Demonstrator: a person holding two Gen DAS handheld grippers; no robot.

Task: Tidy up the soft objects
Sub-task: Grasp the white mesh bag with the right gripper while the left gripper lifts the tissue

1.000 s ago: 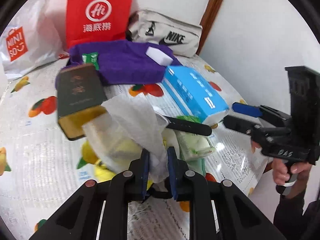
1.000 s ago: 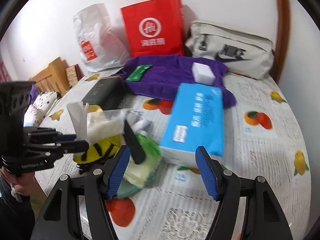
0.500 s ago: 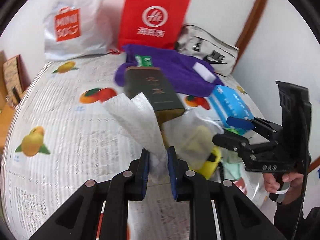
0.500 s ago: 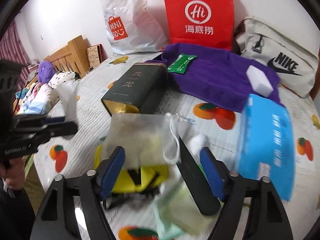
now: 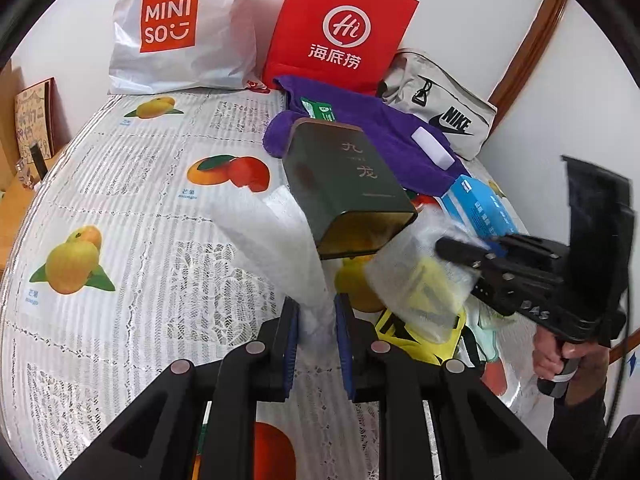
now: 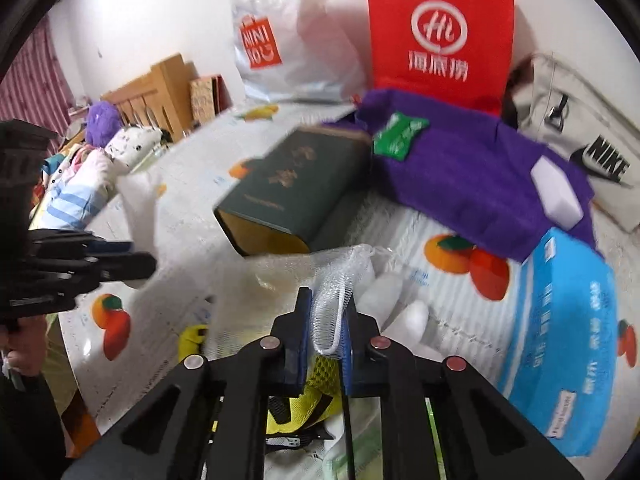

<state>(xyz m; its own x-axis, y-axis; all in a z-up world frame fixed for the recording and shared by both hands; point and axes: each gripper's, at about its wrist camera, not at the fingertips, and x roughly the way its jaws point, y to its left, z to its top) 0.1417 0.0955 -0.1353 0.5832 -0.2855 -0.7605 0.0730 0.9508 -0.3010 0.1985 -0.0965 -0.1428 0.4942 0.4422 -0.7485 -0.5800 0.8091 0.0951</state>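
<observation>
My left gripper (image 5: 316, 320) is shut on a white tissue sheet (image 5: 276, 236) that stands up from its pads, left of the pile. In the right wrist view the left gripper (image 6: 136, 258) shows at the left edge. My right gripper (image 6: 326, 320) has its jaws closing on the gathered edge of a white mesh bag (image 6: 280, 280), with the mesh squeezed between the blue pads. The left wrist view shows that gripper (image 5: 452, 248) on the mesh bag (image 5: 416, 284). A yellow soft item (image 5: 416, 340) lies under the bag.
A dark green tin (image 5: 348, 184) lies just behind the pile. Behind it are a purple towel (image 5: 360, 120) with a white sponge (image 5: 432, 148) and a green packet (image 5: 318, 110). A blue tissue pack (image 6: 560, 340) lies on the right. A red bag (image 5: 340, 28), a white bag (image 5: 180, 28) and a Nike pouch (image 5: 440, 108) line the wall.
The right jaws have gone from wide open to closed on the mesh bag. The left gripper has carried the white sheet away to the left of the pile.
</observation>
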